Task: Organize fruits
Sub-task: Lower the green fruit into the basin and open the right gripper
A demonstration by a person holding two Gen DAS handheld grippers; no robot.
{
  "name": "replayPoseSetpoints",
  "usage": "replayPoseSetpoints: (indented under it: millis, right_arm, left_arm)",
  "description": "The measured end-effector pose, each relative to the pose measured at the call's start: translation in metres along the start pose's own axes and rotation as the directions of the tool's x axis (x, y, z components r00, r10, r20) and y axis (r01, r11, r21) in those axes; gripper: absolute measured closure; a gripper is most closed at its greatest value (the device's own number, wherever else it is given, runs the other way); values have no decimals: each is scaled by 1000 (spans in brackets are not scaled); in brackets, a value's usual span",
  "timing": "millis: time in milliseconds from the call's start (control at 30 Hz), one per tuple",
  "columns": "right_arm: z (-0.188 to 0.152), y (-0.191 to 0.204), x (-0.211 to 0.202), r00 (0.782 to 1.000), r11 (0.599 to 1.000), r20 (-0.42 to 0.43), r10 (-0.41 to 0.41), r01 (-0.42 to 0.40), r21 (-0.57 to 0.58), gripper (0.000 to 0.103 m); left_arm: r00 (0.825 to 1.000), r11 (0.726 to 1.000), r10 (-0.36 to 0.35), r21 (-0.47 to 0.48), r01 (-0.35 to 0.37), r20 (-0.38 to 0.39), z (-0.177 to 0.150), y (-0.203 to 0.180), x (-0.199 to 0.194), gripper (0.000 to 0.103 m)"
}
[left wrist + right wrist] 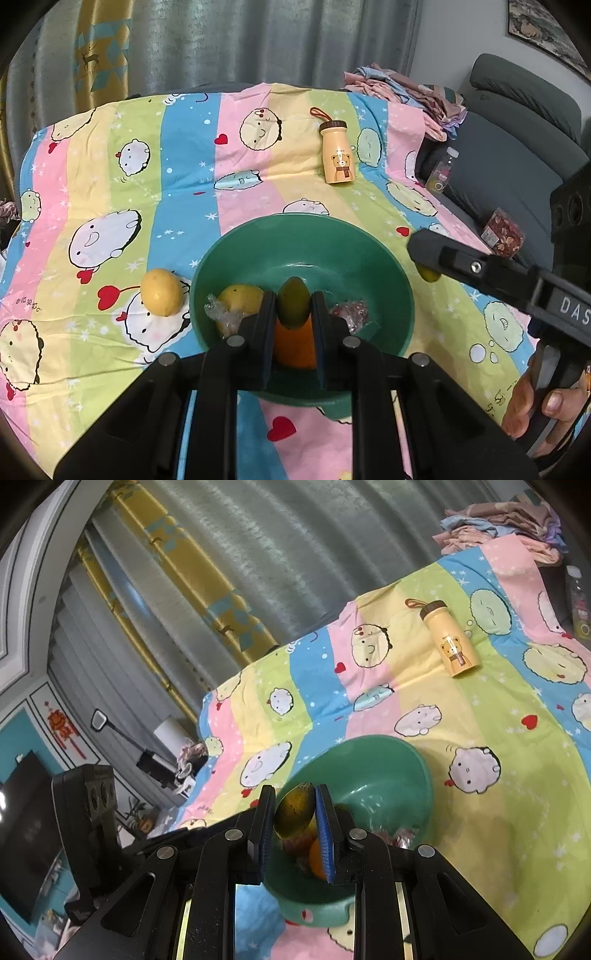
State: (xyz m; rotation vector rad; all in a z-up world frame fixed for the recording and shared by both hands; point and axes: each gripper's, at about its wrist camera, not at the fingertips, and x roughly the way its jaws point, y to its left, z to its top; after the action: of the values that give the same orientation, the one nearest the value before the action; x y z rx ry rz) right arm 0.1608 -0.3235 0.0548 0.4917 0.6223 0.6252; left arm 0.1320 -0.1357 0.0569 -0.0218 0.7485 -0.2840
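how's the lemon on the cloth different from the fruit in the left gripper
The lemon is bright yellow and plump; the fruit in the left gripper is dull green and narrower. The lemon lies free on the tablecloth, left of the green bowl; the green fruit is clamped over it. Both are oval with a pointed end.

Grey curtains [258,40] hung across the back of the room, with a gold panel [101,51] printed in teal beside them. A grey sofa [517,147] stood to one side under a framed picture [546,26]. In the right wrist view, a dark television [26,834] stood against a teal wall [14,734] carrying a red knot ornament [62,731].
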Motion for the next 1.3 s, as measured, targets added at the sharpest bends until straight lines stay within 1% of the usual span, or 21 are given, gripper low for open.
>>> replayPoseSetpoints:
  millis: [233,467,800,1067,1300]
  right_arm:
    - [-2,-7,27,998,1000,-52,-21,22,12,79]
    - [-9,-20,41,994,998,-96,-47,50,29,79]
    - [-12,-23,49,988,995,-121,-93,95,9,79]
    - [-14,-25,53,982,991,-135,-132,133,-4,79]
    - [-15,-26,56,979,990,-146,-141,141,-10,79]
  left_arm:
    - [999,999,22,26,-21,-26,1,0,15,85]
    - [998,998,40,52,-37,-58,-1,-4,28,85]
    - [992,996,66,74,-58,-110,-4,-8,43,85]
    - [988,992,90,95,-78,-129,-4,-10,49,85]
    - [984,990,108,110,-93,-140,-3,-11,53,85]
